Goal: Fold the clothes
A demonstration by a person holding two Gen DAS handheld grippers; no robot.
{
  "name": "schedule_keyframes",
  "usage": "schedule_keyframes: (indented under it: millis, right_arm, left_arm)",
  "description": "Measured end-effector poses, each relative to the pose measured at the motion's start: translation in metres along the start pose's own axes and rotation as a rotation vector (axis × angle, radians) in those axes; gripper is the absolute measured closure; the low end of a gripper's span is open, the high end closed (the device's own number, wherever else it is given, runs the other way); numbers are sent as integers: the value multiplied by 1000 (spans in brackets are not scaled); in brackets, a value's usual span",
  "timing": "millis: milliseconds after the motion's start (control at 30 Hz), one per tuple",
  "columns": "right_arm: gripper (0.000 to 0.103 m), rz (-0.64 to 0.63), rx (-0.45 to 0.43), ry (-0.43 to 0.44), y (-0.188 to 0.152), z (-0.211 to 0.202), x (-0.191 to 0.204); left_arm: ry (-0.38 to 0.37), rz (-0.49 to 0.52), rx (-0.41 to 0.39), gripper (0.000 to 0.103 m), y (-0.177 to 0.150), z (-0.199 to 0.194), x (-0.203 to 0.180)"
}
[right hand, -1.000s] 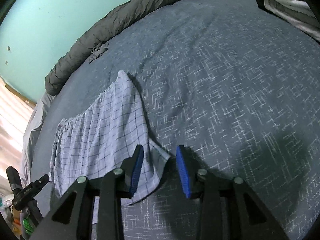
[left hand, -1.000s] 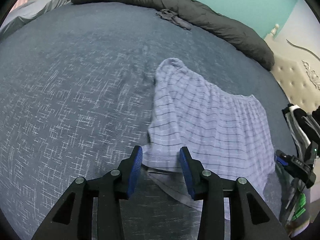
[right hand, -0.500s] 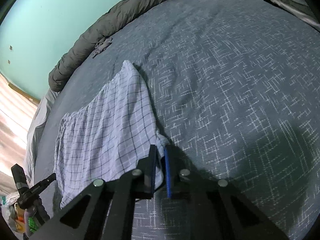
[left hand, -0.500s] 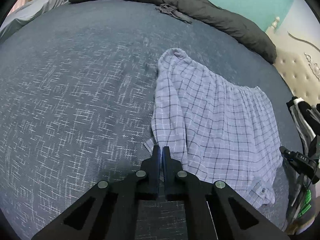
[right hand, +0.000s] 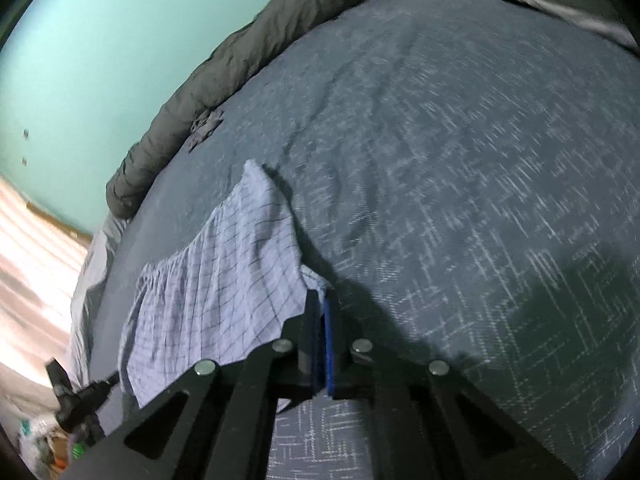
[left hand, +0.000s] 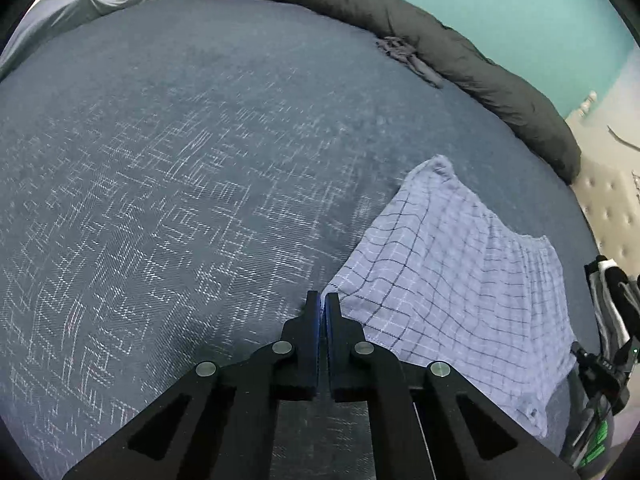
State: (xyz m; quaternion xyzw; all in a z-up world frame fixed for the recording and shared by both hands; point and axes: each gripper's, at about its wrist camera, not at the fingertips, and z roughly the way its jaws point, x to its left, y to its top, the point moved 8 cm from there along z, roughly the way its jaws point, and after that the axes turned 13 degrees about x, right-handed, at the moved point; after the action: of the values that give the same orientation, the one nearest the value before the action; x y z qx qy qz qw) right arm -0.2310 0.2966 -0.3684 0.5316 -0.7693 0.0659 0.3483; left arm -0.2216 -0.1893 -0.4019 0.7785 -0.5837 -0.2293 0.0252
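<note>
With both the left claw [left hand: 322, 304] and the right claw [right hand: 320, 304] pinched tight on near corners of the checked garment [left hand: 452, 280] lying on the bed [left hand: 180, 160], apparently its hem, lift evenly so it stays taut.

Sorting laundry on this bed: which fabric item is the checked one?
The checked shorts, pale blue, held at the near hem by both shut grippers. The small garment by the dark duvet is plain grey.
</note>
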Motion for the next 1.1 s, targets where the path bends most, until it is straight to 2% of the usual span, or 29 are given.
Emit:
schedule_keyframes:
  millis: [167, 433, 600, 667, 767, 867, 1100]
  right_arm:
    - [101, 53, -29, 7, 6, -9, -13]
    - [101, 148, -20, -23, 1, -8, -34]
    - [101, 190, -45, 23, -2, -10, -37]
    - [97, 170, -74, 23, 3, -13, -31]
    - [93, 93, -116, -40, 10, -23, -21]
    - [83, 67, -120, -65, 15, -22, -18]
    - [84, 36, -57, -75, 7, -5, -19]
  left_arm:
    - [2, -8, 4, 101, 4, 3, 4]
    - [14, -34, 32, 101, 2, 12, 10]
    - [29, -28, 39, 101, -1, 16, 9]
    - [34, -21, 37, 101, -1, 15, 6]
    - [34, -20, 40, 101, -2, 17, 4]
    - [35, -22, 39, 100, -1, 23, -4]
    - [32, -13, 42, 100, 2, 20, 5]
